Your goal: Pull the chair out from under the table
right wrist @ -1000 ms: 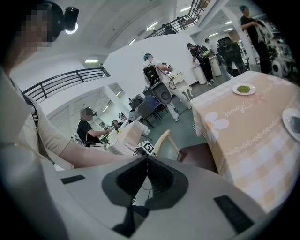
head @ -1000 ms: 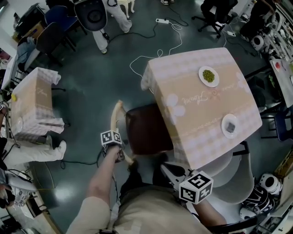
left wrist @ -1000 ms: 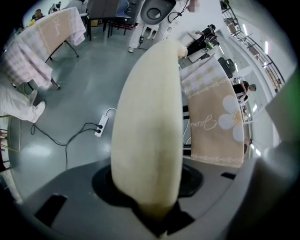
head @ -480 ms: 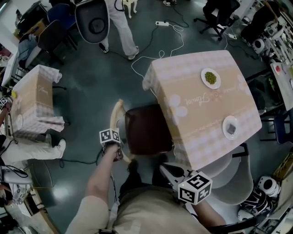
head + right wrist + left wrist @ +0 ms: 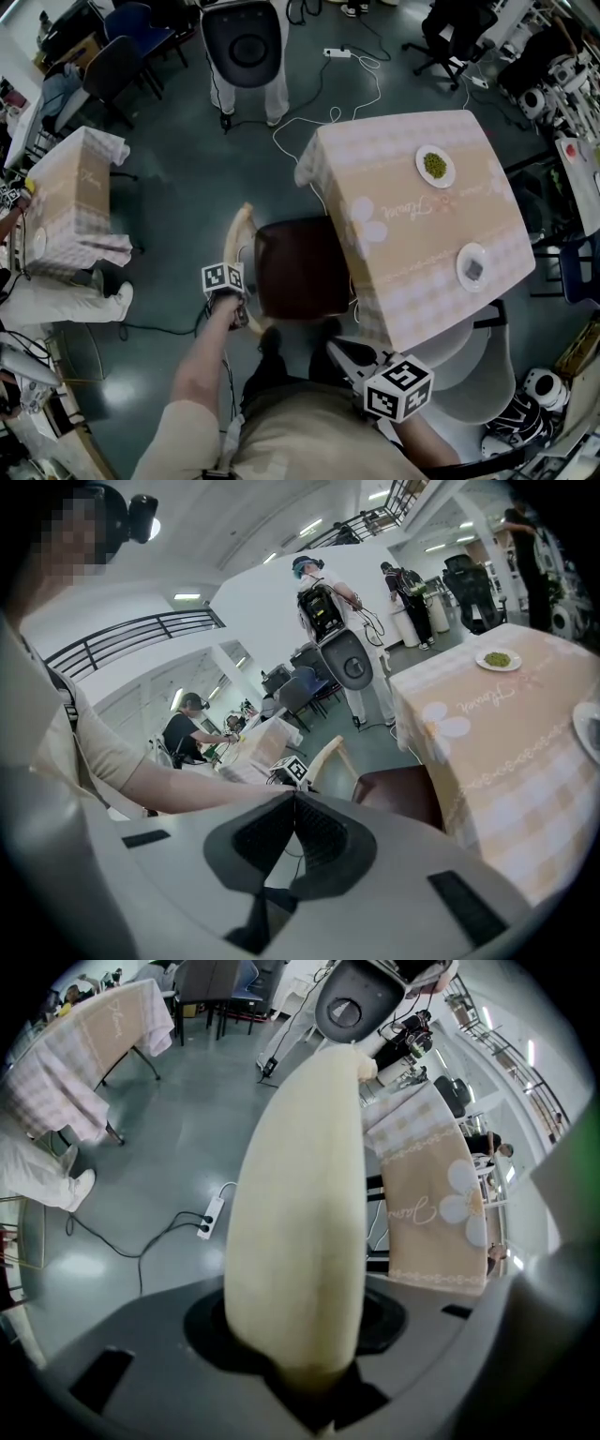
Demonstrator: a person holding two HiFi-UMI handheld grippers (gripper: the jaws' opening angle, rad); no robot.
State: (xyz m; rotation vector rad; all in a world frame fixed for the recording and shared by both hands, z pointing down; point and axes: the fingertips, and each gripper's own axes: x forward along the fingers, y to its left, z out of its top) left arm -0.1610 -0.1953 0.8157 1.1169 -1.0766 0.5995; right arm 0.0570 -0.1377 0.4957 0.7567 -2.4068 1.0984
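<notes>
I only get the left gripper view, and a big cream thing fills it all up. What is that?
Observer: In the head view it is the chair's cream backrest. The left gripper is clamped on its near end.
Operator: Is the chair out from the table?
Observer: Most of the brown seat shows beside the table, but its edge meets the hanging cloth.
Operator: What is my other gripper doing?
Observer: The right gripper has its jaws together with nothing between them. It is held near the person's body, away from the chair.
</notes>
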